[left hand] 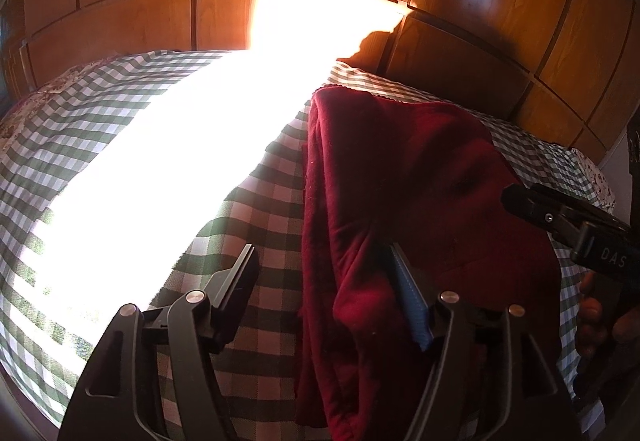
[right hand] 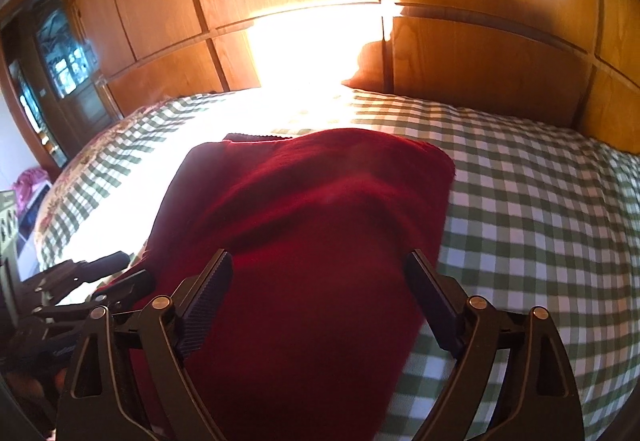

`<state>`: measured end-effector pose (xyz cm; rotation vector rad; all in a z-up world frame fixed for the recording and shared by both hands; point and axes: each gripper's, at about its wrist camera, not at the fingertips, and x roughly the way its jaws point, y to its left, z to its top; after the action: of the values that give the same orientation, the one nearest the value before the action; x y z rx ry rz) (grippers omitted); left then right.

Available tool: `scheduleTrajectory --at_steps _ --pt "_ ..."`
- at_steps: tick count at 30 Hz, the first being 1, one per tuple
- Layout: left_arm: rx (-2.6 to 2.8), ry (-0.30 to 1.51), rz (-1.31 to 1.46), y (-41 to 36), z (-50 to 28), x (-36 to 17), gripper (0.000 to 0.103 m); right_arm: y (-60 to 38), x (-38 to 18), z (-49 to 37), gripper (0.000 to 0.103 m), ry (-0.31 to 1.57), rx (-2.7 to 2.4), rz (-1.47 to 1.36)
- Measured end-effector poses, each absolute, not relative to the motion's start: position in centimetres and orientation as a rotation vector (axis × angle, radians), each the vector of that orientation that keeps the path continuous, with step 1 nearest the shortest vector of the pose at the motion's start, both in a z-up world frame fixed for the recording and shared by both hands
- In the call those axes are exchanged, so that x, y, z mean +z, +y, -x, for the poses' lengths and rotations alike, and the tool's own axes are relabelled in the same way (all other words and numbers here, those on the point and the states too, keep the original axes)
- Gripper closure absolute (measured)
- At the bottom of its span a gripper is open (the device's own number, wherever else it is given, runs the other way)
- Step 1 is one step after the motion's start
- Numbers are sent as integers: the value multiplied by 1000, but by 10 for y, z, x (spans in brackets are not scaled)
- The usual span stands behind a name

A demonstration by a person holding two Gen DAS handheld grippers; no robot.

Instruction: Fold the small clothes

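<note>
Red garment point(right hand: 304, 225) lay on the green-checked bedspread point(right hand: 540, 209), bunched in thick folds along its left edge. Only your left wrist view showed that folded edge point(left hand: 320, 201) up close, plus your right gripper point(left hand: 520, 201) over the cloth; only the right wrist view showed the flat top and a window point(right hand: 60, 49). Your left gripper point(left hand: 324, 281) was wide open, holding nothing. Your right gripper point(right hand: 320, 281) was wide open too, straddling the cloth, gripping nothing.

left gripper point(left hand: 324, 281): black, silver pivot screws, blue pad | right gripper point(right hand: 318, 295): black, ribbed pads
</note>
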<state>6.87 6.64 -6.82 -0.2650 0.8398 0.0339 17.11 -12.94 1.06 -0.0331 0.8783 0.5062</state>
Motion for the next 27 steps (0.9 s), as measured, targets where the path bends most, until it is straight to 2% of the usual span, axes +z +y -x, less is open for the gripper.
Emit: scheduleTrajectory --at_steps 6,17,27 --pt "29 838 267 69 -66 -71 33 -163 4 -164 13 931 482 -95" --pt "-6 837 294 79 -64 -77 32 -182 -24 -167 13 1042 592 -342" --pt "-111 849 455 109 -66 -102 22 -174 -47 -170 13 1115 715 -465"
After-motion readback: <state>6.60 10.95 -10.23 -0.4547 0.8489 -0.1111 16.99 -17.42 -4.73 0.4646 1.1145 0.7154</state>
